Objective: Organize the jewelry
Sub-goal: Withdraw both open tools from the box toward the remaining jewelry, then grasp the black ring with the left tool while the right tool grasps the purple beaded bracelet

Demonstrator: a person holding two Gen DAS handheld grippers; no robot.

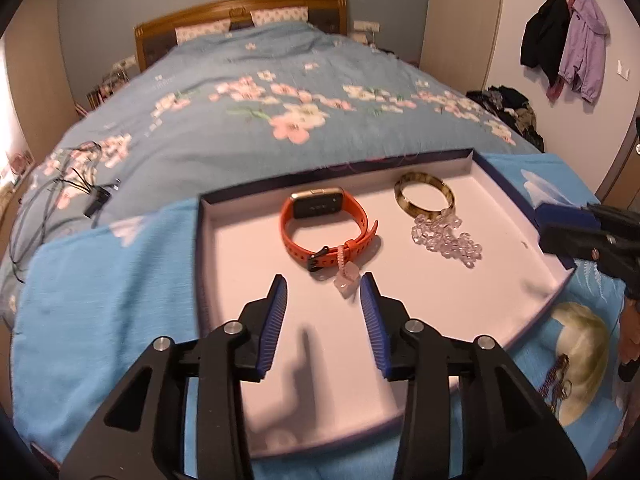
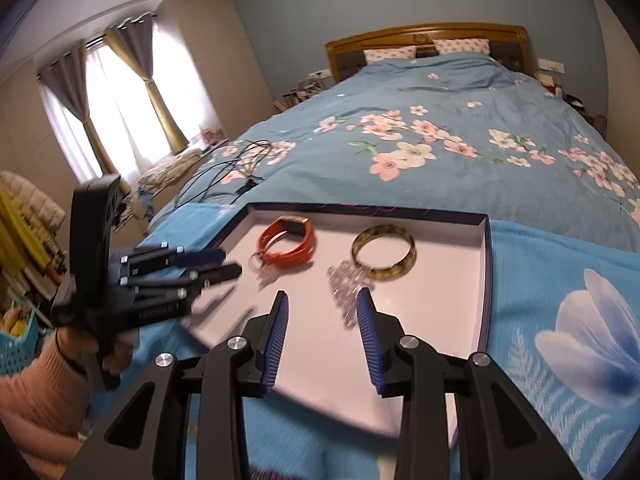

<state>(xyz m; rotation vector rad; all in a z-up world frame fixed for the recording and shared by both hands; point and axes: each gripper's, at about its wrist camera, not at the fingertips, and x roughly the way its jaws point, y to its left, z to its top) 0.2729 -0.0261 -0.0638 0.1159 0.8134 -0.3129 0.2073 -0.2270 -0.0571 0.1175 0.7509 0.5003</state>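
Observation:
A white tray with a dark blue rim lies on a light blue towel on the bed. In it are an orange watch, a mottled brown bangle and a clear chain bracelet. A small pink charm on a cord rests against the watch strap. My left gripper hovers open over the tray's near part, the charm just ahead by its right finger, untouched. My right gripper is open too, above the tray, with the clear chain just beyond its right fingertip. Neither holds anything.
The left gripper shows from the side in the right wrist view, held by a hand in a pink sleeve. Black cables lie on the flowered quilt at the left. A dark chain sits on the towel right of the tray.

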